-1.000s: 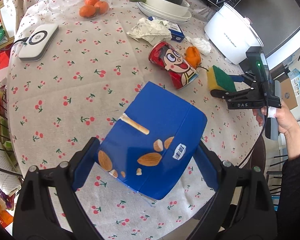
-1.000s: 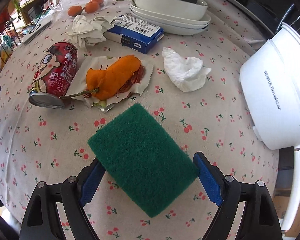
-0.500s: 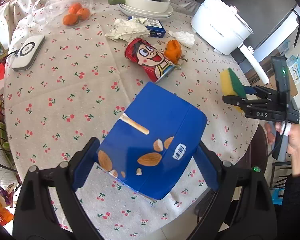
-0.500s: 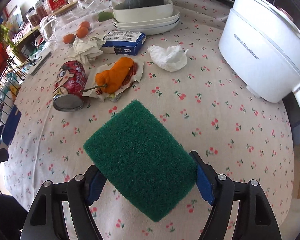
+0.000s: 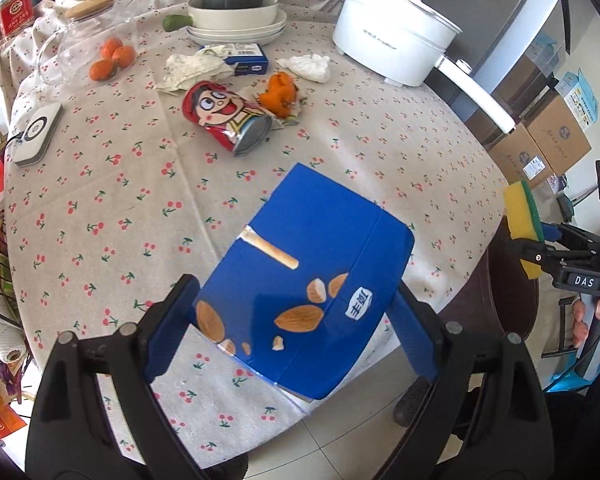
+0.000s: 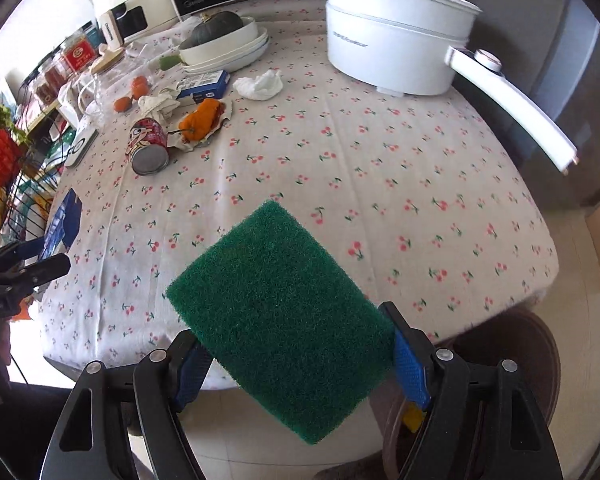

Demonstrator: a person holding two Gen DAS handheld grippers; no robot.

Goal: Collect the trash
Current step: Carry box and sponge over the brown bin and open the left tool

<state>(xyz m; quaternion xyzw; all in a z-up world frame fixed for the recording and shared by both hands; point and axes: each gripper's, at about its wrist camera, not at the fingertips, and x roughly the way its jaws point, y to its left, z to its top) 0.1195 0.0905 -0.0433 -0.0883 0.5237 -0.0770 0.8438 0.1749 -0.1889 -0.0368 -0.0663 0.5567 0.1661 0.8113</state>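
- Both grippers grip loads: left gripper (image 5: 296,312) clamps a blue carton (image 5: 304,284), right gripper (image 6: 296,364) a green sponge (image 6: 280,316).
- I judge both need a bin; none visible.

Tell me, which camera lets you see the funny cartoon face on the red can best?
The left wrist view. There the red can lies on its side with the cartoon face turned up toward the camera. In the right wrist view the can looks small, showing mostly its silver end and little of the face.

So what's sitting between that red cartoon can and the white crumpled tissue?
In both views, an orange peel on a wrapper lies between the red can and the tissue.
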